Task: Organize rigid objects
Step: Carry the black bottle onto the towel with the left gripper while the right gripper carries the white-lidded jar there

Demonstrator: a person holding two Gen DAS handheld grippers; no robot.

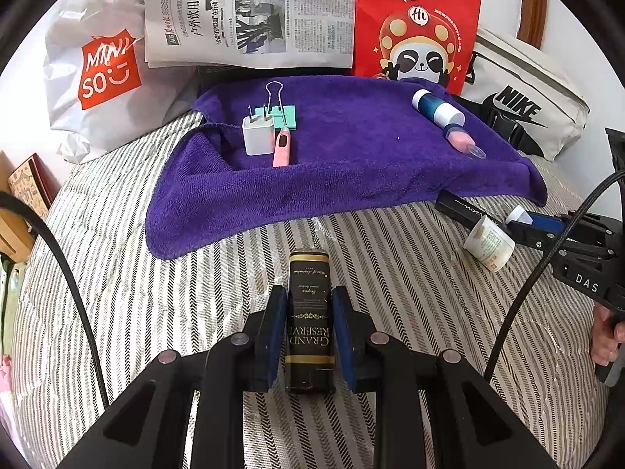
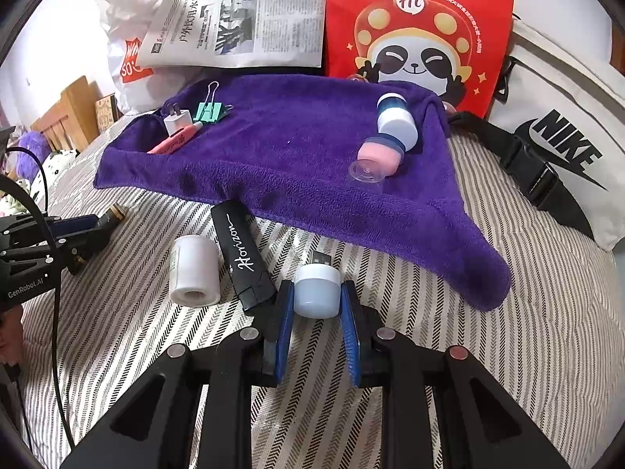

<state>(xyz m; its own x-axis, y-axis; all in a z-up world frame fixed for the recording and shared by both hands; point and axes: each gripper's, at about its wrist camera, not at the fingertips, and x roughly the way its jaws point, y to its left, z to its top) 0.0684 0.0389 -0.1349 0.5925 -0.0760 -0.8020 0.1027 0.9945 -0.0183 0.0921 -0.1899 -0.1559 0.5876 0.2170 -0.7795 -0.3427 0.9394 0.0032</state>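
Note:
My left gripper point(image 1: 308, 297) is shut on a black "Grand Reserve" box point(image 1: 309, 312) held just above the striped bedcover. My right gripper point(image 2: 316, 293) is shut on a small pale blue jar with a white lid point(image 2: 316, 289). A purple towel point(image 1: 343, 156) lies ahead; on it are a white charger plug point(image 1: 258, 135), a green binder clip point(image 1: 283, 113), a pink thermometer point(image 1: 282, 147), a blue and white bottle point(image 1: 437, 109) and a pink jar point(image 1: 461, 140). The towel also shows in the right wrist view point(image 2: 293, 148).
On the bedcover next to my right gripper lie a black "Horizon" box point(image 2: 244, 254), a white jar on its side point(image 2: 195, 273) and a USB plug point(image 2: 322, 258). Behind the towel stand a newspaper point(image 1: 250, 11), a red panda bag point(image 1: 418, 19), a Miniso bag point(image 1: 101, 70) and a Nike bag point(image 1: 523, 97).

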